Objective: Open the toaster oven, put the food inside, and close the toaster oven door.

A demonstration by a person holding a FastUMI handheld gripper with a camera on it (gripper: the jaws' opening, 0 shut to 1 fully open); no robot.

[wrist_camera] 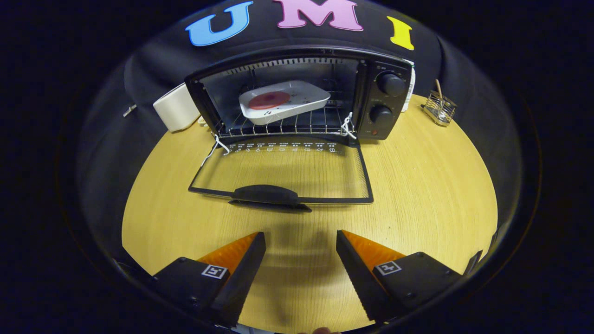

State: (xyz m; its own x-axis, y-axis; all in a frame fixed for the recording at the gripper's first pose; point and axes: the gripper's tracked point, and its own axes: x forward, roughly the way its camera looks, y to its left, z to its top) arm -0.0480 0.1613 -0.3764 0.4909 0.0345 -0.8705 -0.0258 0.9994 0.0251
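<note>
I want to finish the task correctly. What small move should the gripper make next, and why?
Probably move the open gripper forward and under the door handle to lift it: the plate of food already sits on the rack inside the toaster oven, and the door lies open.

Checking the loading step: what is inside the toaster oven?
A white tray with a round reddish food item sits tilted on the wire rack. Its underside is hidden. The claw is open.

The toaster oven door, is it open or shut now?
Open. The toaster oven door lies folded down toward the table, exposing the plate on the rack. The gripper is open.
</note>
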